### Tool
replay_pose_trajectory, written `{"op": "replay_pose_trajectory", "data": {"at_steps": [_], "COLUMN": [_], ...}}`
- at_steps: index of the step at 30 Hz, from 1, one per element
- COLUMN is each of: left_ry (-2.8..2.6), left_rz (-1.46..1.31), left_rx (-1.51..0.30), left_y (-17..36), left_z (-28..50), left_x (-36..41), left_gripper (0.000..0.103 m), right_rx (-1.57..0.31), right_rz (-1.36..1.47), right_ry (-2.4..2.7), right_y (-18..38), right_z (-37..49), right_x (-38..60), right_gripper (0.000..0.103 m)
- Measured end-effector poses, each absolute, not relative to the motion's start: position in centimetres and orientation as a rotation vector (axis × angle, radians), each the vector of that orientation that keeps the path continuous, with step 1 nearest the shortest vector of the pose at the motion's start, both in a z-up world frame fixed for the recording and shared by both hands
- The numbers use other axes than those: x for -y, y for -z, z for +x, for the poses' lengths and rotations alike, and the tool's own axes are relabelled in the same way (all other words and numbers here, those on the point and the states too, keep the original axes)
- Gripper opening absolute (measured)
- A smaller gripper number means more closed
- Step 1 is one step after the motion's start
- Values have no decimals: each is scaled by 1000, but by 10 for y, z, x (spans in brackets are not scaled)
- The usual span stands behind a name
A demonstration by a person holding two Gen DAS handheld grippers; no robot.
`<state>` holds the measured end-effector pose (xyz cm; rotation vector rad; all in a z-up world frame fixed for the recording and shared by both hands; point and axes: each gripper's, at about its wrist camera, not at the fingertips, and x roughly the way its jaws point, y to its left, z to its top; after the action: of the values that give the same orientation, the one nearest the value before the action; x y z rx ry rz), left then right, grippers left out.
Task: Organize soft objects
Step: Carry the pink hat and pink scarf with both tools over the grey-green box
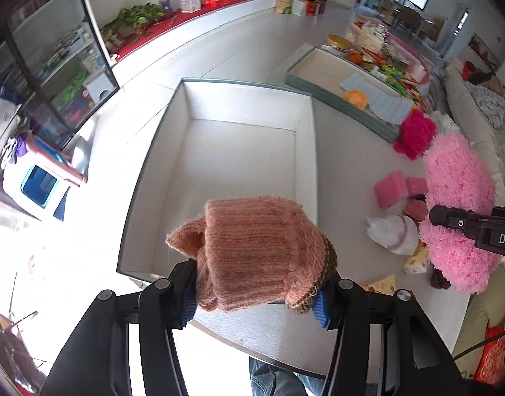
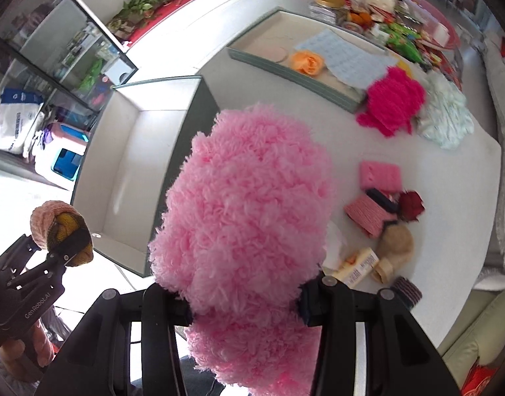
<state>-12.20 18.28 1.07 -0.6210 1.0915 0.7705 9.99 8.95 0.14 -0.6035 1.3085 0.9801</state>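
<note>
Fluff hides most of your right-hand view: the pink fluffy bundle (image 2: 246, 217) fills the centre, its lower end runs out of frame, and it covers the table (image 2: 457, 204) behind it. Your right gripper (image 2: 244, 303) is pinched on that bundle, with both pads sunk out of sight in the pile. In the left view only the tip of that gripper shows, pressed into the same fluff at the right edge. Your left gripper (image 1: 255, 300) is clamped on a peach knitted mitten (image 1: 252, 254), which covers its own fingertips and the near wall of the white box (image 1: 305, 151); the box sits open and bare on the left part of the table, directly beyond the mitten. In the right view the mitten appears small at lower left, showing a mustard lining, with your hand (image 2: 11, 353) only partly visible below it.

Beyond the box lies a shallow green-edged tray (image 2: 318, 82) holding an orange fabric flower (image 2: 307, 62) and a sheet of paper. Just beside the tray's near corner rest a magenta fuzzy piece (image 2: 389, 105) and a white fuzzy piece (image 2: 445, 118), touching each other. Nearer you, a blurred cluster of small pink, red and tan items cannot be told apart reliably. A glass-fronted cabinet and a red-topped counter with plants close the room behind.
</note>
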Motion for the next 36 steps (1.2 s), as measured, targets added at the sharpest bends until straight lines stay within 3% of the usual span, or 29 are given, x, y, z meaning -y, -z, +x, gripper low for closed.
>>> {"op": "replay_pose_trajectory", "data": {"at_steps": [8,15,24,36], "left_ry": [-784,-721,-677,-544], "left_rz": [-746,-854,-859,-627], "left_rx": [-1127,-1173,-1247,-1312], "left_y": [44,92,131,122], "left_z": [-130,-129,-131,-81], "left_x": [-224,-238,-255,-276], "left_gripper": [55,55,55,55], "right_rx": [-1210,-1214,-1358,-1519], "right_rz": [-791,-995,-961,-762], "right_ry": [-1127,-1097,-917,-733], "right_y": [38,107,125,111], "right_z": [55,41,72,83], "right_x": [-208,-260,-214,-134], "right_gripper": [48,48,48,48]}}
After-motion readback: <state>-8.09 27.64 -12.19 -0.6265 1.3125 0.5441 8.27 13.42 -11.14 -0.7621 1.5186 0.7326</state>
